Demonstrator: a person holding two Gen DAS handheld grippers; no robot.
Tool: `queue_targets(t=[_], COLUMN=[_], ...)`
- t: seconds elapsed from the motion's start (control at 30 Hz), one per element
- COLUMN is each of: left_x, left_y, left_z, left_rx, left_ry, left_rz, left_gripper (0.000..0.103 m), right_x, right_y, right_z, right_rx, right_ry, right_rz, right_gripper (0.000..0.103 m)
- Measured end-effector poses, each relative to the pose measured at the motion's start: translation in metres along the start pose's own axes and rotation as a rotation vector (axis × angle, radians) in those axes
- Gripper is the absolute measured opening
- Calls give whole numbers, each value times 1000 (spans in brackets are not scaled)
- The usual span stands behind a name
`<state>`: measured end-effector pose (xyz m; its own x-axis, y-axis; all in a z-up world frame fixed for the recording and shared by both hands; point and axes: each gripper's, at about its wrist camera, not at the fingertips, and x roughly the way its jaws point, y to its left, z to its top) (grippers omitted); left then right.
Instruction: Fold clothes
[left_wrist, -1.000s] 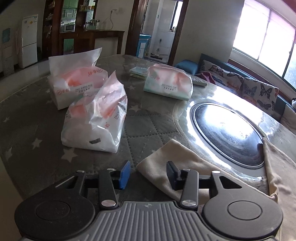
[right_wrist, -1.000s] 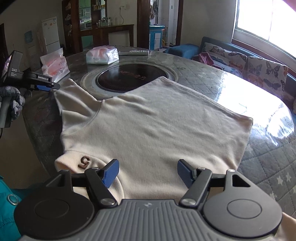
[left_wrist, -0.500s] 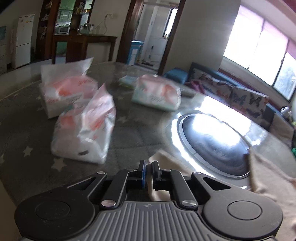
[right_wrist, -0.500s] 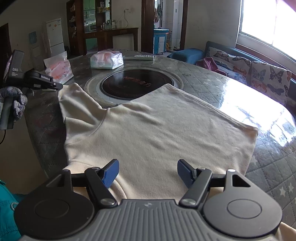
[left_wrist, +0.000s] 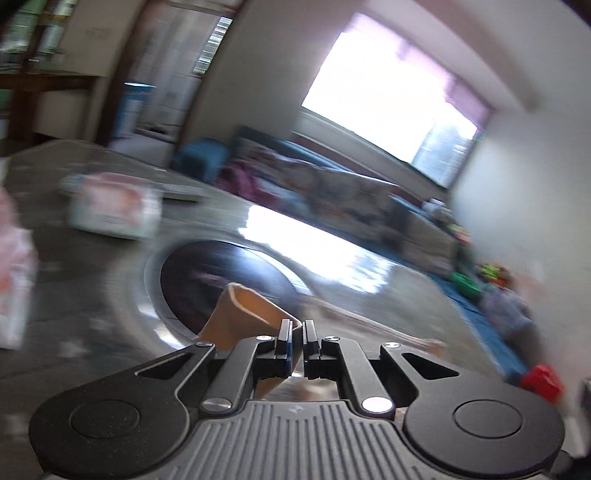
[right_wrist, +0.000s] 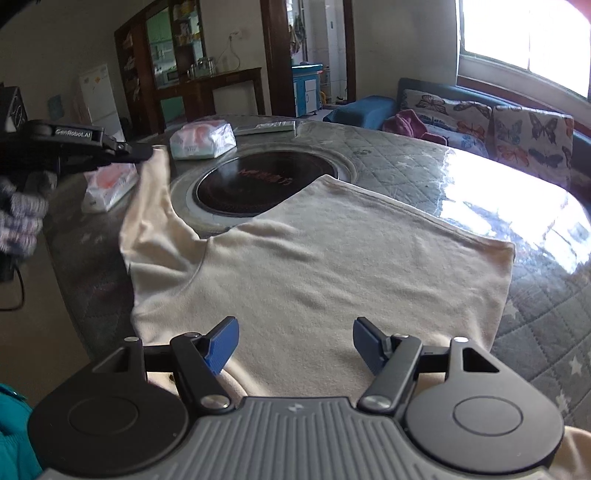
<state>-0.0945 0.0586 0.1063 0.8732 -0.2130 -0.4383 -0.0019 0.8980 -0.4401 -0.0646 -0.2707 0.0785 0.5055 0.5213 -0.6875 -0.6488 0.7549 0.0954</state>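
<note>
A cream T-shirt (right_wrist: 332, 266) lies spread on the round quilted table (right_wrist: 535, 325). Its left sleeve (right_wrist: 155, 206) is pulled up off the table, and my left gripper (right_wrist: 146, 150) is shut on the sleeve's end. In the blurred left wrist view the left gripper (left_wrist: 298, 332) pinches the sleeve cuff (left_wrist: 243, 310) above the dark hob. My right gripper (right_wrist: 293, 341) hovers over the shirt's near edge. Its jaws are closing slightly, still wide apart, and the pads do not press the cloth below them. A gloved hand (right_wrist: 22, 218) holds the left gripper.
A round dark hob (right_wrist: 266, 184) is set in the table's middle, partly under the shirt. Tissue packs (right_wrist: 202, 140) (right_wrist: 109, 184) and a remote (right_wrist: 266, 127) lie at the far left. A butterfly-print sofa (right_wrist: 498, 125) stands behind the table. The table edge drops off at the left.
The left gripper shut on the sleeve's end, then rose and swung right with it, so the sleeve now hangs lifted. The right gripper has stayed over the shirt's near edge.
</note>
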Motion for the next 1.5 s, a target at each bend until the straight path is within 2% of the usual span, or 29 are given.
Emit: queue_targets(t=[0.17,0.2,0.3,0.43,0.5,0.53,0.7,0.9,0.93,1.0,1.07,1.1,1.17,1.37,1.5], left_x=[18,23,34,38,32,28,7,-20,-22,-24,-25,-25,-24,-15,-9], left_y=[-42,-50,-72,-78,-71,-67,-25,10,15,21,25,26,26,15,10], left_z=[-17,-22,-43,-63,-67,-67,-62,-71,-72,-75,-78,-79,-81,-85,-86], left_rx=[63,90,223,357,389,396,381,356,345,328,312,305,300,313,322], left_ry=[67,94,159,200,194,189,160,147,151,159,160,160,161,167,165], left_rz=[-223,-251,-268,-238,-207,-182,-33,66,76,94,98,97,93,66,69], left_gripper=[6,6,8,10,18,20,45,53,53,53,53,53,54,59,61], right_x=[-4,-5,-7,-7,-4,-2,16,44,46,53,59,59,58,40,16], right_y=[-12,-16,-28,-39,-38,-35,-17,0,1,7,13,15,20,25,30], right_z=[-3,-4,-7,-9,-6,-4,6,17,17,18,19,19,20,34,58], right_rx=[61,82,154,222,227,218,165,117,113,94,76,68,39,3,-51], right_ry=[-10,-11,-6,-1,5,9,36,77,81,88,94,95,87,25,-38], right_rz=[-13,-13,-11,8,25,36,80,101,100,80,64,59,30,4,-15], right_gripper=[65,65,62,56,54,54,49,42,37,31,19,19,10,6,6])
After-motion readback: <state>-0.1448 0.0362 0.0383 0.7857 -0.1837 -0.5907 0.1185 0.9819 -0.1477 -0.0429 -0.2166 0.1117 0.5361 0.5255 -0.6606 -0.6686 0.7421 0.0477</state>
